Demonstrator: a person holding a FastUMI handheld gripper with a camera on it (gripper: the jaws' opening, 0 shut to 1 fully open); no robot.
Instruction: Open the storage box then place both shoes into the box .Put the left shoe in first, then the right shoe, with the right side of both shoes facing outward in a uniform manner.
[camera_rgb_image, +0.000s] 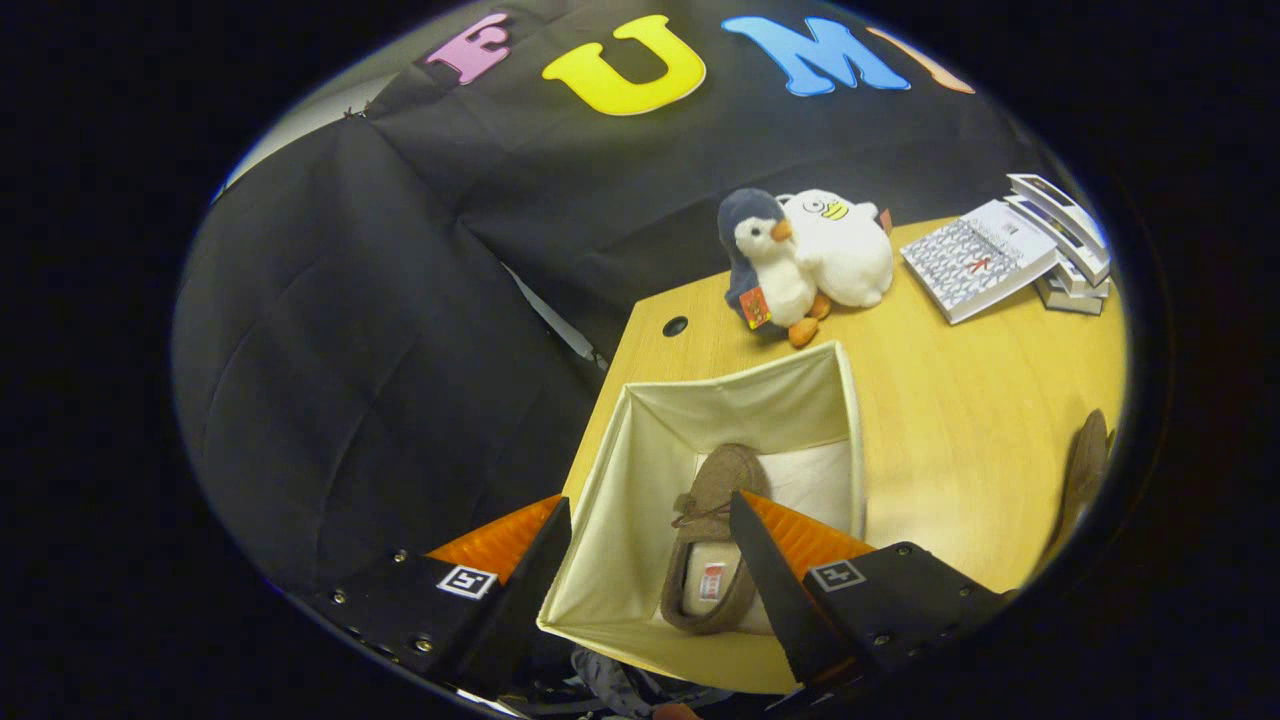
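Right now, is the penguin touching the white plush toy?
Touching: in the gripper view the penguin leans against the white plush toy, no gap. The tool is open.

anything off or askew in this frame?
Nothing damaged or spilled. The cream fabric storage box stands open with one brown slipper flat inside. The second brown slipper lies on the wooden table, apart from the box. The gripper hovers open above the box, holding nothing.

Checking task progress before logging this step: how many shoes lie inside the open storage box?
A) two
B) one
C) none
B: one brown shoe lies in the fabric storage box between the open, empty jaws of the gripper; the second shoe sits out on the table.
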